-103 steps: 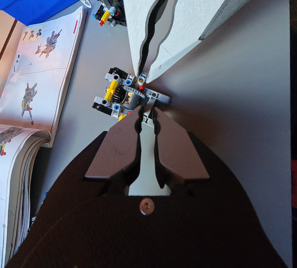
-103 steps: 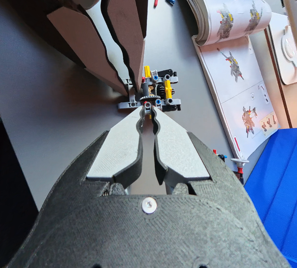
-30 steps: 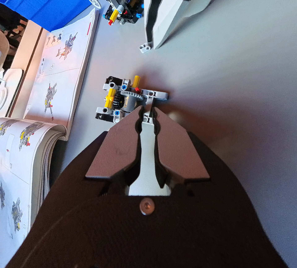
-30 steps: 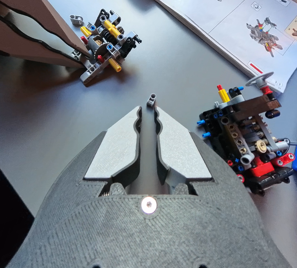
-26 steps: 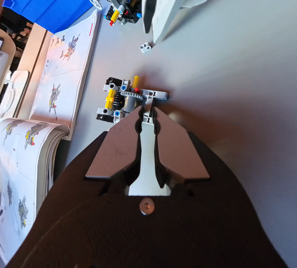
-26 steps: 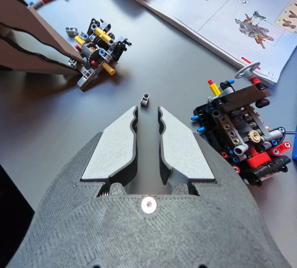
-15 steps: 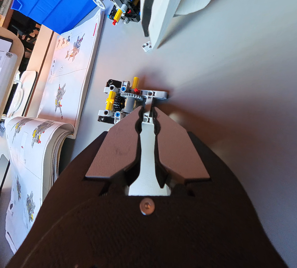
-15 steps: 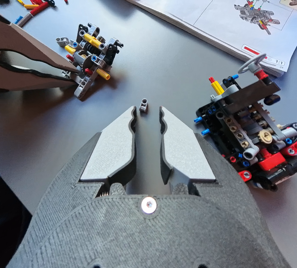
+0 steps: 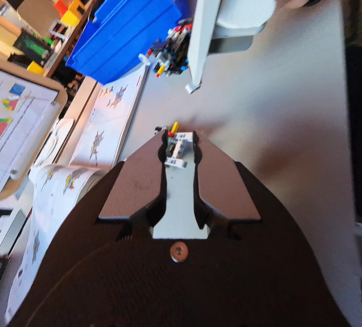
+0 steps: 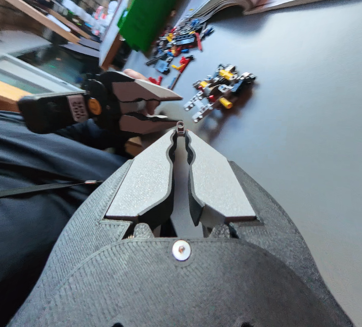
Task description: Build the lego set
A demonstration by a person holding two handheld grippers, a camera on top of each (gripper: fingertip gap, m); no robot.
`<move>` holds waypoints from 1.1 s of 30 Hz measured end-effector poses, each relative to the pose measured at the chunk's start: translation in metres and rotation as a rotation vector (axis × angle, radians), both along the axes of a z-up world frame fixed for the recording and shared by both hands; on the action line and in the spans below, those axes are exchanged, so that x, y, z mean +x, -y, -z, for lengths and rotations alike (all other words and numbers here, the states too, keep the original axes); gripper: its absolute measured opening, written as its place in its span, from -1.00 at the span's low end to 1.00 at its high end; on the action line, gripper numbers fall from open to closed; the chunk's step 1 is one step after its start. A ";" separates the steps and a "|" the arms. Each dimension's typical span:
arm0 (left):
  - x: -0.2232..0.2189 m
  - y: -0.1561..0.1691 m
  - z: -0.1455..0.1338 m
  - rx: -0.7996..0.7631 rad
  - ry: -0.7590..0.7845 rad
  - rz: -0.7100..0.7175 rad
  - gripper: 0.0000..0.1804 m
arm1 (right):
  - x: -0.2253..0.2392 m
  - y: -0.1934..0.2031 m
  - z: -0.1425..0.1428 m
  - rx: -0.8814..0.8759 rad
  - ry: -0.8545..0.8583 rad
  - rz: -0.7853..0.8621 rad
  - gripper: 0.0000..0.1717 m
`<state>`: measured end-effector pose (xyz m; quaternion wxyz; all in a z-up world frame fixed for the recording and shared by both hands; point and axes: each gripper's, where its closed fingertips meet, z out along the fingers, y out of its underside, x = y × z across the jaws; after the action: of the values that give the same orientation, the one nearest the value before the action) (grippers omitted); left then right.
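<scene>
No writing is legible. The right gripper (image 10: 180, 133), tilted above the grey table (image 10: 293, 121), clamps a small grey connector (image 10: 180, 128). The left gripper (image 9: 179, 135), jaws apart, hovers clear of the small toy-brick assembly (image 10: 217, 90); manual (image 9: 109, 121) beyond.

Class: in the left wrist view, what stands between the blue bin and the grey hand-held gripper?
A multicoloured brick model, shown in the left wrist view.

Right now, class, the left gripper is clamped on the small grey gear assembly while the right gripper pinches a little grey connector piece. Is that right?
Not quite. The left gripper is open and has let go: the right wrist view shows the small grey gear assembly lying on the table, clear of its fingers. The right gripper does pinch the little grey connector piece.
</scene>
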<state>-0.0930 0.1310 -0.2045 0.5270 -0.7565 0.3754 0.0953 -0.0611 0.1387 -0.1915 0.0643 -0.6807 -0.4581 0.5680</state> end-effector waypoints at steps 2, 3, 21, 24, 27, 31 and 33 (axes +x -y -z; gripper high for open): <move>0.017 0.007 -0.006 0.035 0.024 0.091 -0.76 | 0.001 0.012 -0.004 -0.059 0.000 -0.037 -0.94; 0.023 0.010 -0.009 0.049 0.038 0.121 -0.76 | 0.001 0.017 -0.004 -0.067 0.011 -0.057 -0.94; 0.012 0.007 -0.033 0.146 0.110 0.034 -0.92 | -0.016 0.026 -0.026 -0.030 -0.123 0.013 -0.96; 0.000 0.003 -0.031 0.111 0.176 -0.012 -0.93 | -0.022 0.024 -0.038 -0.049 -0.220 0.075 -0.88; -0.003 0.002 -0.036 0.122 0.210 -0.024 -0.92 | -0.027 0.020 -0.034 -0.040 -0.215 0.126 -0.82; 0.002 0.004 -0.035 0.124 0.198 -0.002 -0.92 | -0.033 0.024 -0.027 -0.028 -0.194 0.121 -0.82; 0.007 0.006 -0.035 0.129 0.183 0.015 -0.93 | -0.035 0.024 -0.028 -0.034 -0.209 0.129 -0.92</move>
<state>-0.0863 0.1254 -0.1695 0.6072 -0.7238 0.3245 0.0459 -0.0960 0.1147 -0.1631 0.1365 -0.6468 -0.3944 0.6383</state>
